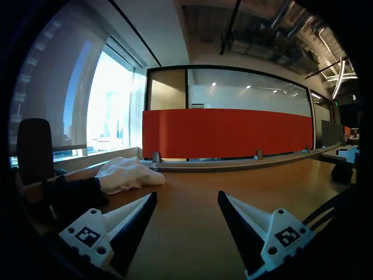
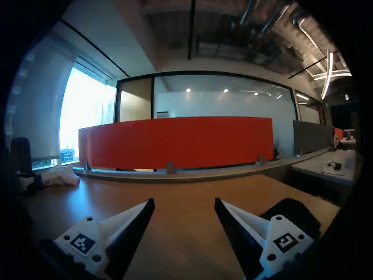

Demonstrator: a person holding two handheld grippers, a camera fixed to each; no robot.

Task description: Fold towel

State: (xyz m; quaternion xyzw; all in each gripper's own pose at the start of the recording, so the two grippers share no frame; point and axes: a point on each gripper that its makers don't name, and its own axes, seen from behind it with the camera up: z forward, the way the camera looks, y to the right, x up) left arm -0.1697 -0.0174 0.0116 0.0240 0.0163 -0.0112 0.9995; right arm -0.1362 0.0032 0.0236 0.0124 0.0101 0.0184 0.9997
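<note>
Pretty clearly an office: long wooden bench (image 1: 196,219) with an orange divider panel (image 1: 224,133), glass-walled meeting room (image 2: 224,105) behind, exposed ceiling pipes (image 2: 252,18).

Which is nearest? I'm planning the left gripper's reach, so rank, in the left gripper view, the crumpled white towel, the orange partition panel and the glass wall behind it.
From the left gripper:
1. Crumpled white towel, on the wooden desk, ahead to the left.
2. Orange partition panel, along the desk's far edge.
3. Glass wall, behind the panel.

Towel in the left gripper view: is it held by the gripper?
No, the white towel lies crumpled on the table, apart from the open left gripper.
</note>
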